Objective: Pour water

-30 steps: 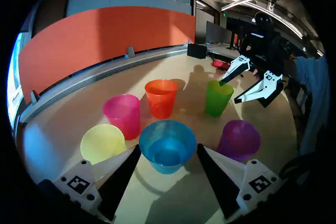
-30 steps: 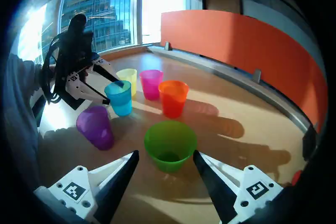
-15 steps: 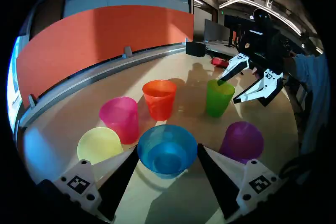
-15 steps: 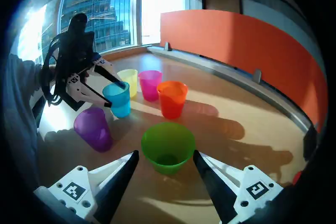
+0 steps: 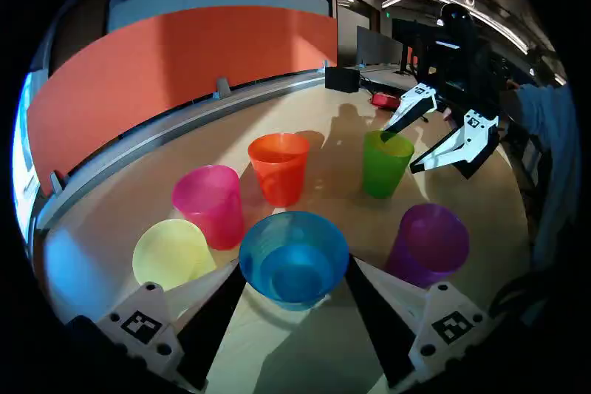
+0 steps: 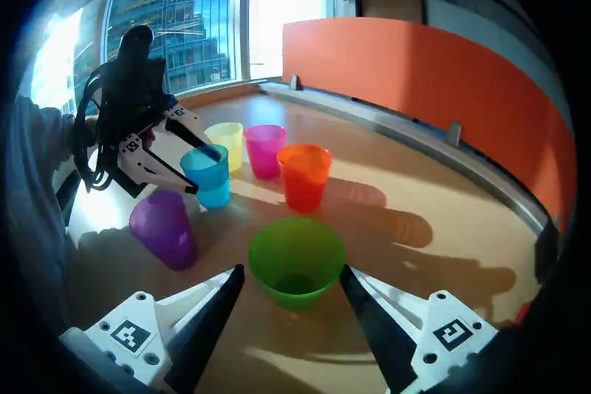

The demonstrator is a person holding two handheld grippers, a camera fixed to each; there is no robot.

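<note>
Left gripper view. Hidden or unclear: the base of the yellow cup point(image 5: 168, 263) is covered by one finger of the left gripper point(image 5: 292, 265), and the foot of the purple cup point(image 5: 428, 242) by the other. A person's sleeve point(image 5: 550, 120) is cut off at the edge. Whether the blue cup point(image 5: 294, 279) holds water cannot be made out.

Jaws, left gripper: spread wide, one finger on each side of the blue cup at rim height. The tips sit just beside its wall; actual contact cannot be told.

Jaws, right gripper point(image 6: 290, 270): spread wide, flanking the green cup point(image 6: 296, 261) in the same way, tips just beside the wall, contact uncertain. The green cup's contents are not legible.

Position of cups on the tabletop point(image 5: 111, 209): all upright in a loose ring. The blue one is nearest the left gripper, the green one opposite it. The orange cup point(image 5: 278, 168) and pink cup point(image 5: 209, 204) stand between them on one side, and the purple cup on the other.

Background: orange partition point(image 5: 170, 61) behind the tabletop.
</note>
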